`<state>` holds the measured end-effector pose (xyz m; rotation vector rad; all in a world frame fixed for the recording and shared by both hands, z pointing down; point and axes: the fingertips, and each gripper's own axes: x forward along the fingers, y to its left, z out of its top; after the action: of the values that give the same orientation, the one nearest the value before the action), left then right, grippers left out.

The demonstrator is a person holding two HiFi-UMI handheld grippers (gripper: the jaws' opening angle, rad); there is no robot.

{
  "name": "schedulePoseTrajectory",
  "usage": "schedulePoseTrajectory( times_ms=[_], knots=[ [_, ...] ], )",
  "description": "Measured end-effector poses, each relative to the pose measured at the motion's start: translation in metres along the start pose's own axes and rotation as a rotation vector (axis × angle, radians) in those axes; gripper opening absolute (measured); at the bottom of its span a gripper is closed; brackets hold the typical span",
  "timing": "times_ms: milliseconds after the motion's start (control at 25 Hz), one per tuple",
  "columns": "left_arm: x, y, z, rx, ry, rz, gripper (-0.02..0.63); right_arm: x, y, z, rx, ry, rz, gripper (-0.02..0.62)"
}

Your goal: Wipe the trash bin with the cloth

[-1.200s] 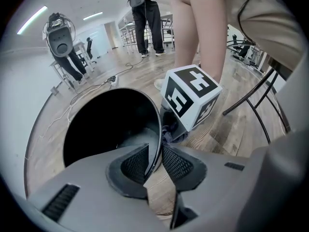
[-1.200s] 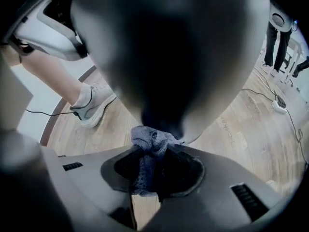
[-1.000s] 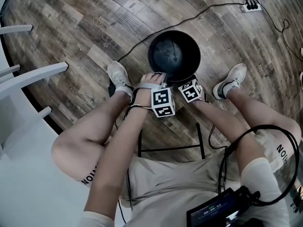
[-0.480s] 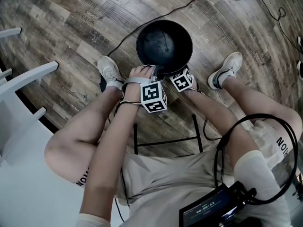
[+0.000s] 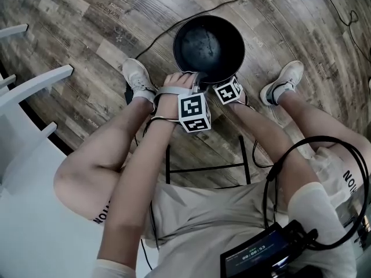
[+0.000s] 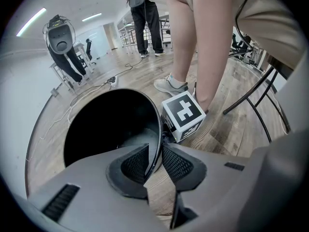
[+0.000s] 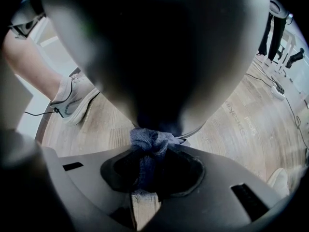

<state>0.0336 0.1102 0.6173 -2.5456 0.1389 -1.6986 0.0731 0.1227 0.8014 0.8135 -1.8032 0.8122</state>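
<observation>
I have the bin [image 5: 208,42] on the floor [image 5: 87,33], upright between the two shoes and just ahead of the stool's front legs. My left gripper [image 6: 153,162] is closed on the near rim, one pad inside the wall and one outside, so it is steadying the bin and not wiping. My right gripper [image 7: 152,167] is clamped on the cloth [image 7: 149,141], a bunched blue-grey wad that sticks out past the jaws. The wad is pressed against the outside of the bin's near wall, low down and close to the floor.

By my reading, the task is under way but far from finished. The cloth is in hand and on the surface, and the bin is held fast. That is all I can count as done.

No picture shows me which part of the wall has been covered (the black plastic gives away no wipe marks). In the head view the inside bottom looks smeared and greyish, so I judge the interior is untouched. The far side, the rim and the inside all seem left to do. To reach the far side I would have to turn the bin or move the left grip along the rim.
</observation>
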Motion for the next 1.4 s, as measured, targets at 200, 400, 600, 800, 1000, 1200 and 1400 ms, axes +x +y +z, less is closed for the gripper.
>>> schedulePoseTrajectory(
  times_ms=[200, 400, 600, 800, 1000, 1200, 1400],
  knots=[
    [0.001, 0.003, 0.0, 0.0, -0.001, 0.001, 0.098, 0.007, -0.001, 0.001, 0.006, 0.01, -0.001, 0.103],
    [0.002, 0.006, 0.0, -0.007, 0.008, 0.014, 0.098, 0.008, -0.004, 0.003, 0.031, 0.018, 0.012, 0.103],
    [0.005, 0.005, 0.002, -0.019, 0.002, 0.021, 0.098, 0.001, -0.005, 0.001, 0.048, 0.016, 0.014, 0.103],
    [0.002, 0.003, -0.006, 0.003, 0.025, 0.023, 0.1, -0.026, 0.01, 0.001, 0.137, 0.003, 0.061, 0.103],
    [-0.004, 0.014, -0.016, -0.002, 0.036, 0.025, 0.151, -0.058, 0.018, 0.009, 0.128, -0.014, 0.099, 0.103],
    [0.0, 0.018, -0.033, 0.048, 0.095, 0.039, 0.155, -0.089, 0.013, 0.018, 0.205, -0.039, 0.091, 0.103],
    [0.004, 0.017, -0.036, 0.085, 0.111, 0.048, 0.155, -0.123, 0.024, 0.017, 0.21, -0.049, 0.109, 0.103]
  ],
)
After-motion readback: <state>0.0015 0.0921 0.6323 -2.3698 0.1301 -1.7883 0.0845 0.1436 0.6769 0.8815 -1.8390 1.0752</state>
